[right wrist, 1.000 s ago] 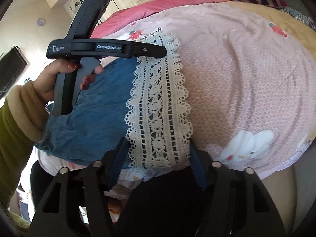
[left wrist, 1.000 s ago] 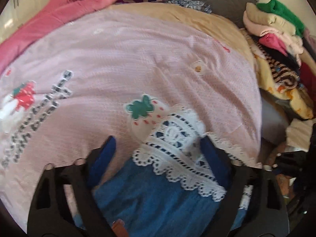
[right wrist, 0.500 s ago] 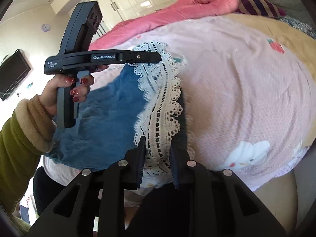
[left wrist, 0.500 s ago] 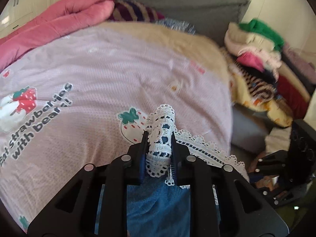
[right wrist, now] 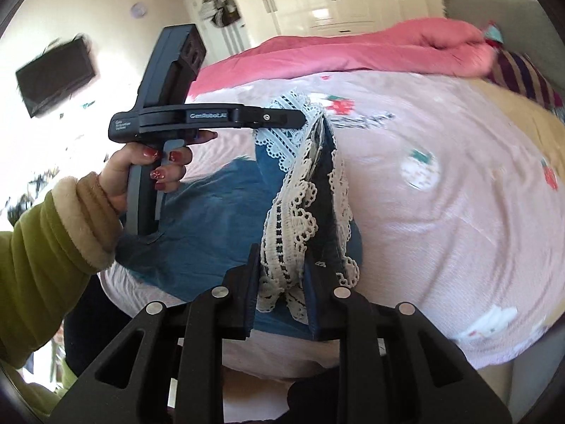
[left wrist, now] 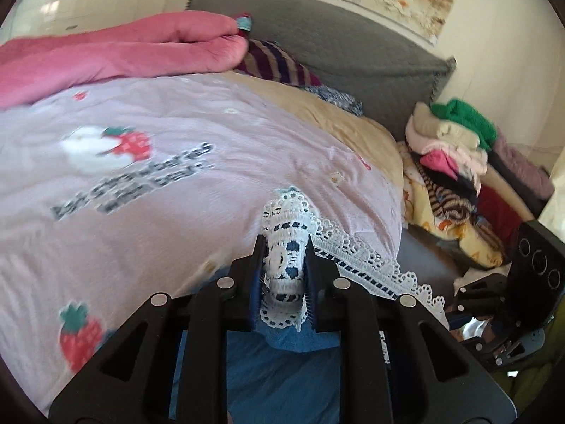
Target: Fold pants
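Observation:
The pants are blue denim (right wrist: 204,233) with a white lace hem (right wrist: 293,219). They lie on the pink strawberry bedspread (left wrist: 141,176) near its front edge. My left gripper (left wrist: 284,272) is shut on one end of the lace hem (left wrist: 286,247) and holds it lifted. My right gripper (right wrist: 282,282) is shut on the other end of the hem, also lifted. The hem stretches between the two grippers. The left gripper (right wrist: 286,120) and the hand holding it show in the right wrist view.
A pink quilt (left wrist: 123,53) and a striped pillow (left wrist: 279,63) lie at the head of the bed by a grey headboard (left wrist: 335,46). A pile of folded clothes (left wrist: 455,152) stands at the right of the bed. A wall TV (right wrist: 56,74) hangs at the left.
Both grippers closed on the lace hem, which was lying flat between open jaws a second ago. Both have since lifted it off the bedspread, and the denim rises with it.

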The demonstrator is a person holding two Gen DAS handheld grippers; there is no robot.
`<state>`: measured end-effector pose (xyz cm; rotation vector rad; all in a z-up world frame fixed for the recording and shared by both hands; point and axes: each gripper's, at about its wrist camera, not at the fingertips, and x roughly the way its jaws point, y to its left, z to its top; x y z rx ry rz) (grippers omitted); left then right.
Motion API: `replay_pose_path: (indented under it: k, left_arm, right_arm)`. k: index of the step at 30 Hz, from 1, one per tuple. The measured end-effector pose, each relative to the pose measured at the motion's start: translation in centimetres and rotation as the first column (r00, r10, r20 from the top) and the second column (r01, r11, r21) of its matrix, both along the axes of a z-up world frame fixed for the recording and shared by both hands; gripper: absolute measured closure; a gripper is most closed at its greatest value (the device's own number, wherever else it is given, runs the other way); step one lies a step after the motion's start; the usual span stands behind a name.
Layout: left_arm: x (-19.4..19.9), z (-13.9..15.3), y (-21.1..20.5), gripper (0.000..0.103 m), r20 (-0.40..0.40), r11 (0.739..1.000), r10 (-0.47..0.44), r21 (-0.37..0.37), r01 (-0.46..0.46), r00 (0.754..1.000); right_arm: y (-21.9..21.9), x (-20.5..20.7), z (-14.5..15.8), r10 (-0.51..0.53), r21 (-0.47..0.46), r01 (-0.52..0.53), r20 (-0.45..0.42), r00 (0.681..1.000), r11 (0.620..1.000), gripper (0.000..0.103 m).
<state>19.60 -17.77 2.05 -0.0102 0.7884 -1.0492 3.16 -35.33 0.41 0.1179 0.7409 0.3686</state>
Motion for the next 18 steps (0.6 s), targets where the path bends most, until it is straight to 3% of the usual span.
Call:
replay_pose_path:
  k: [5, 9, 11, 13, 15, 18]
  left_arm:
    - [0.6, -1.5, 4.3, 0.091, -0.047, 0.997, 0.055, -0.047, -0.058, 0.997]
    - [1.1, -2.6, 6.7, 0.082, -0.069, 0.993, 0.096, -0.055, -0.1, 0.993]
    - [1.4, -3.0, 7.6, 0.073, -0.078, 0.988, 0.138, -0.052, -0.143, 0.987]
    - [1.7, -3.0, 8.9, 0.07, -0.088, 0.98, 0.18, -0.067, -0.186, 0.98]
    - [1.9, -2.9, 10.2, 0.06, -0.107, 0.969, 0.221, -0.084, -0.23, 0.969]
    - [1.7, -2.6, 11.5, 0.055, -0.106, 0.961, 0.257, -0.082, -0.266, 0.961]
  right_arm:
    - [5.5, 1.0, 0.2, 0.101, -0.096, -0.1, 0.0, 0.995, 0.99, 0.082]
    - [9.4, 1.8, -0.9, 0.161, -0.169, -0.162, -0.02, 0.987, 0.972, 0.082]
    - [11.2, 2.1, -1.6, 0.191, -0.196, -0.194, -0.034, 0.981, 0.961, 0.081]
    - [12.9, 2.1, -2.3, 0.217, -0.211, -0.223, -0.05, 0.975, 0.952, 0.081]
    - [13.9, 2.0, -3.0, 0.246, -0.212, -0.253, -0.061, 0.967, 0.944, 0.082]
    - [15.7, 1.6, -3.7, 0.313, -0.166, -0.323, -0.088, 0.946, 0.931, 0.082]
